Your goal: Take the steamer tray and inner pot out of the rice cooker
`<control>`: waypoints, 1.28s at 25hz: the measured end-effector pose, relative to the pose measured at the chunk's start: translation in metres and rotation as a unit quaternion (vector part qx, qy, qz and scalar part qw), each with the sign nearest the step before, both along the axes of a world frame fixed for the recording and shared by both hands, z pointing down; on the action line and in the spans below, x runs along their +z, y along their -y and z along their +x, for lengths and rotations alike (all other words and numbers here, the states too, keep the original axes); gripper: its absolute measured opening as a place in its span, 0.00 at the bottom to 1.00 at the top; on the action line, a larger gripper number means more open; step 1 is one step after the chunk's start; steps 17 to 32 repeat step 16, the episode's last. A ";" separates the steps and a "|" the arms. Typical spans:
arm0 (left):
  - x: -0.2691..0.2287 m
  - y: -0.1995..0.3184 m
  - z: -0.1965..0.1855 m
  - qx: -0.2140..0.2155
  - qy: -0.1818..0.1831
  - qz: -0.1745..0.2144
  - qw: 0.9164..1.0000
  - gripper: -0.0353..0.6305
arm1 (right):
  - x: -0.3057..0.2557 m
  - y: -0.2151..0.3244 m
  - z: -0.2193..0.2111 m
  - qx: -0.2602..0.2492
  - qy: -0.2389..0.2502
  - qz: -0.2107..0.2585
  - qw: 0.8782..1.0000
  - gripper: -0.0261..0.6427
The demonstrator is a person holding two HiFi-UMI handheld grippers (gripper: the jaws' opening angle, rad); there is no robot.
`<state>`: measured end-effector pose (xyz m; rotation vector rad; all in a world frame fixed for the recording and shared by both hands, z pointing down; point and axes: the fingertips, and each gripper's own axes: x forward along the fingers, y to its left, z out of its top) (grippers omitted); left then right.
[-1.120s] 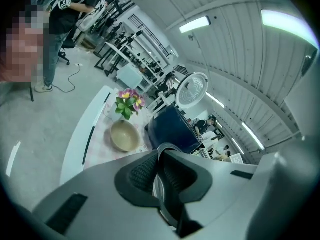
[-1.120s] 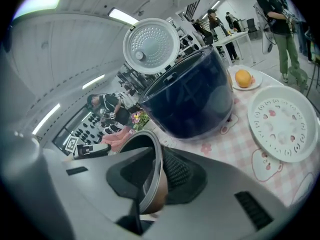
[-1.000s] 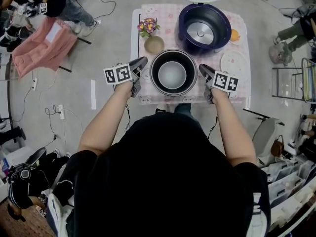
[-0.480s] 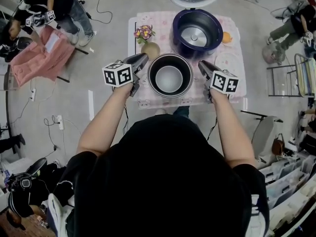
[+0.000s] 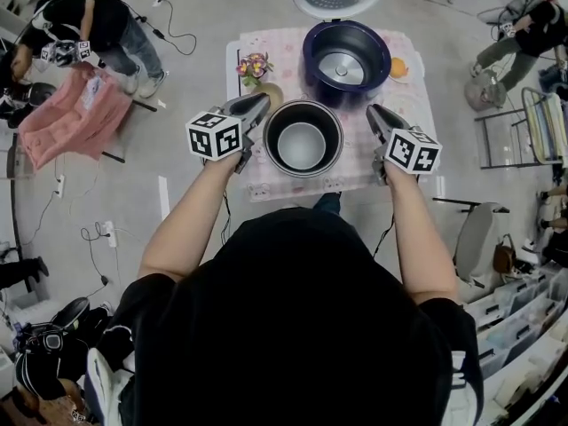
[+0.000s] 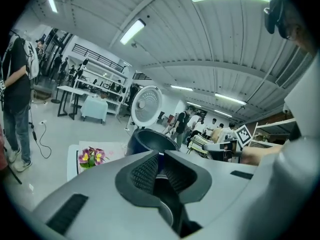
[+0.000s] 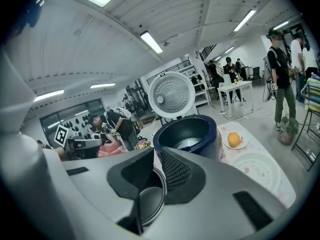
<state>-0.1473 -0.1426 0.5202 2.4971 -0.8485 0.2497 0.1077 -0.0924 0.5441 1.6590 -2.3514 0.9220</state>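
With the left gripper (image 5: 260, 105) and right gripper (image 5: 373, 112) clamped on opposite rims of the pot (image 5: 303, 145) between them, nearer than the rice cooker (image 5: 346, 56), the next move is probably lowering it level onto the table (image 5: 266, 185).

No legible text or markings anywhere.

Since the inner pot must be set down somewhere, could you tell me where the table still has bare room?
The front strip of the table, nearest you and left of the white plate, looks bare, though the inner pot, held above it, hides part. The back is crowded: rice cooker, flowers, orange.
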 end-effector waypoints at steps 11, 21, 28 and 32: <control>-0.015 -0.005 -0.002 0.001 0.011 0.039 0.999 0.11 | -0.007 -0.016 0.001 0.015 -0.008 0.014 1.000 0.11; -0.013 -0.009 0.002 0.008 0.019 0.042 0.999 0.11 | -0.004 -0.022 -0.001 0.016 -0.011 0.012 1.000 0.11; -0.013 -0.009 0.002 0.008 0.019 0.042 0.999 0.11 | -0.004 -0.022 -0.001 0.016 -0.011 0.012 1.000 0.11; -0.013 -0.009 0.002 0.008 0.019 0.042 0.999 0.11 | -0.004 -0.022 -0.001 0.016 -0.011 0.012 1.000 0.11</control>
